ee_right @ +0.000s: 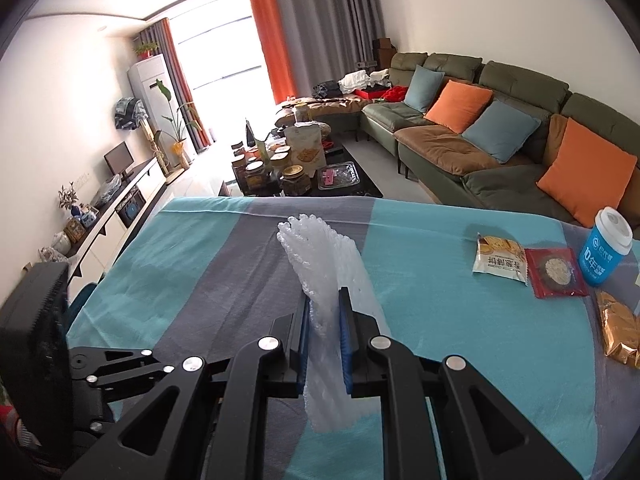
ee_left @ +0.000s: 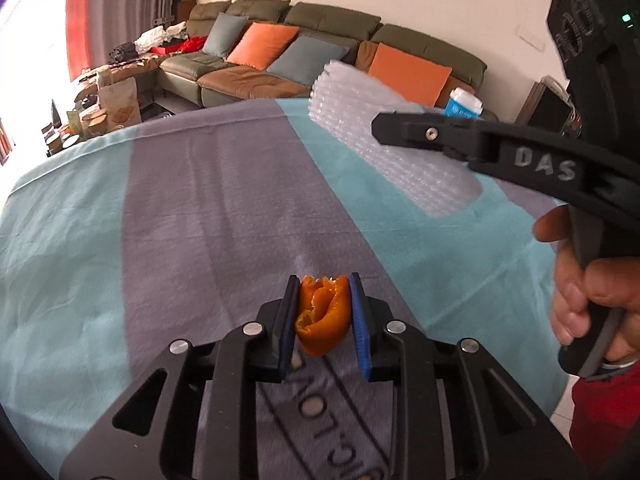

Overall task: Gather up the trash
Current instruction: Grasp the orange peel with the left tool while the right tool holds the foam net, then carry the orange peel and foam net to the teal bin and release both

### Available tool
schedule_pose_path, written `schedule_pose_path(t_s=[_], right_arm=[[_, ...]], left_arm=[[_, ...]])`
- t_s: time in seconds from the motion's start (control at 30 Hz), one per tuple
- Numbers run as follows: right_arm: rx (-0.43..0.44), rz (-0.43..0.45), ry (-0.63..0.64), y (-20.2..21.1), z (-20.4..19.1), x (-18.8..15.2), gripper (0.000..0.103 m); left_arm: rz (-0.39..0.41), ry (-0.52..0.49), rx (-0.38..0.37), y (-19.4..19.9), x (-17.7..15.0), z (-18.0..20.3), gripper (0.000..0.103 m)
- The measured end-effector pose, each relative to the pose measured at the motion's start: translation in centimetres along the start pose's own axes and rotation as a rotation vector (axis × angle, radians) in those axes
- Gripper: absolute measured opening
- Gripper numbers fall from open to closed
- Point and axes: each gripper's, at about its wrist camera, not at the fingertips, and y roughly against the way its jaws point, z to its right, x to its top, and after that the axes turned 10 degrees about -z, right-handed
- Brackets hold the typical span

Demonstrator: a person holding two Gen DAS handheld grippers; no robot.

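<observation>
An orange peel is pinched between the blue pads of my left gripper, which is shut on it just above the striped cloth. My right gripper is shut on a sheet of white bubble wrap that sticks up past the fingertips and hangs below them. In the left wrist view the same bubble wrap shows at the upper right, with the right gripper clamped on it and a hand on its handle.
On the cloth at the right lie a white snack packet, a red snack packet, a gold wrapper and a blue paper cup. Past the table stand a sofa and a cluttered coffee table.
</observation>
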Motion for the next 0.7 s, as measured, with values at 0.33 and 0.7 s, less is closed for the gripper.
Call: schedule_pose_path(t_s=[0.33, 0.7], right_arm=[[0.009, -0.003, 0.08, 1.0, -5.1, -0.5, 0.012], [0.036, 0.025, 0.203, 2.9, -13.3, -1.6, 0.012]], left_arm=[[0.152, 0.074, 0.077, 9.4, -4.6, -3.0, 0.024], [0.281, 0.182, 0.199, 18.8, -9.9, -7.4, 0.024]])
